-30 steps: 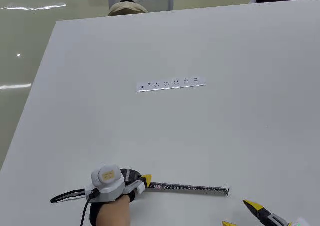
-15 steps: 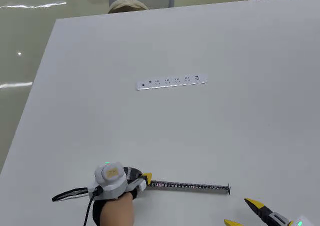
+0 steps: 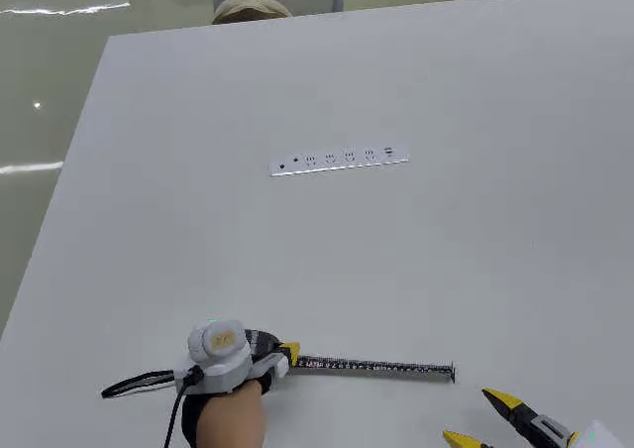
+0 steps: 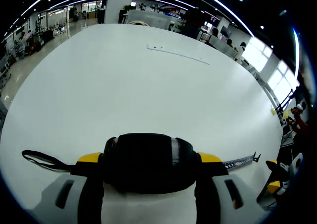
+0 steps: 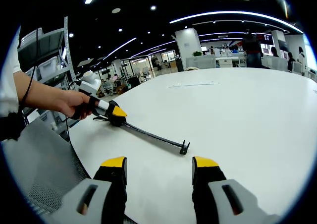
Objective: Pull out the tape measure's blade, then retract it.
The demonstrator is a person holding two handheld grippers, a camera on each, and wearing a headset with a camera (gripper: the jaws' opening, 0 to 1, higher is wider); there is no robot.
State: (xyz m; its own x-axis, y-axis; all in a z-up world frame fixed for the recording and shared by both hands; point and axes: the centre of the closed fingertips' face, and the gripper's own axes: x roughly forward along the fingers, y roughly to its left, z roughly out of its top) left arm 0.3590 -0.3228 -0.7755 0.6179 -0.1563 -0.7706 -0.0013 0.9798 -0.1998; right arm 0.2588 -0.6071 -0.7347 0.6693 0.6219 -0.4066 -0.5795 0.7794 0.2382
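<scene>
Head view: black round tape measure (image 3: 260,347), lower left, clamped by yellow-tipped left gripper (image 3: 282,357); its dark blade (image 3: 376,368) lies out rightward. Left gripper view: case bottom centre between jaws. Right gripper view: right gripper (image 5: 158,162) jaws spread, blade tip just above, apart.

White workbench (image 3: 495,121) with a flush power strip (image 3: 339,161); I note glossy pale-green floor (image 3: 35,91), ceiling light strips (image 5: 237,16), bright windows (image 4: 260,53), and a shelving rack (image 5: 44,55).
</scene>
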